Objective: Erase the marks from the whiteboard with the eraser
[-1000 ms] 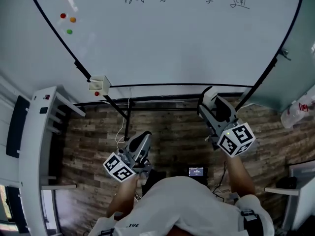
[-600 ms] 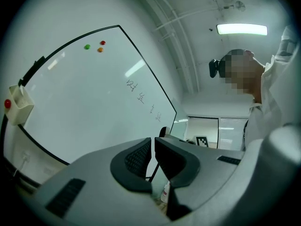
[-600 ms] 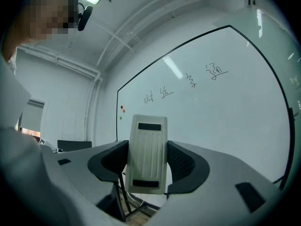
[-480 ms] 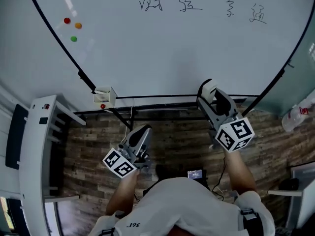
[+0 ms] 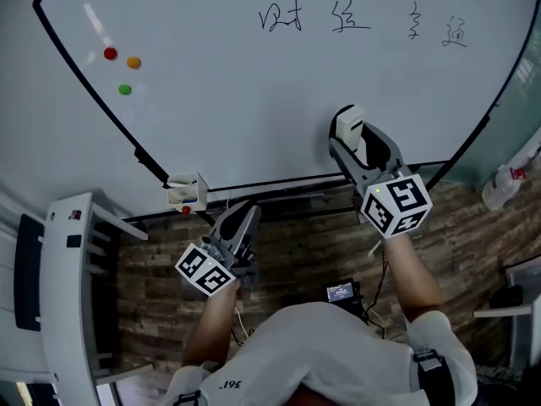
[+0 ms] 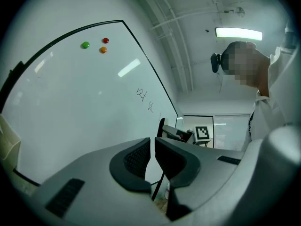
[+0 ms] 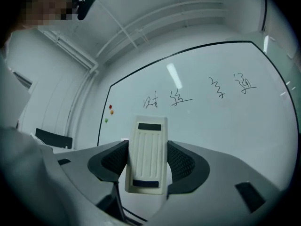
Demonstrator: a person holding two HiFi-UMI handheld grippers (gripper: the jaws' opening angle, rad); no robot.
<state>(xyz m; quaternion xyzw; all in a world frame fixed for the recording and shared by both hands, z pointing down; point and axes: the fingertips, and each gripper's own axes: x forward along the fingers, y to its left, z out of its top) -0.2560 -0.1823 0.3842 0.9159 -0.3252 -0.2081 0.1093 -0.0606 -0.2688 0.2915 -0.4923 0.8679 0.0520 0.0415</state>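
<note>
The right gripper (image 5: 353, 146) is clamped on the white eraser (image 5: 347, 123), jaws pressed against both its long sides, ribbed back toward its own camera. A second ago that eraser hung below the whiteboard's (image 5: 254, 117) bottom frame; now it has climbed past the frame and sits in front of the board's bare lower part. I can't tell whether it touches the surface yet. The handwritten marks (image 5: 283, 17) are all intact, in a row well above the eraser and running off to either side of it, so I'd say the wiping hasn't started and the lift has further to go. Far up and left of the tool are three coloured magnets (image 5: 124, 61). Down and to its left, the left gripper (image 5: 243, 220) has stayed low, jaws closed on nothing.
</note>
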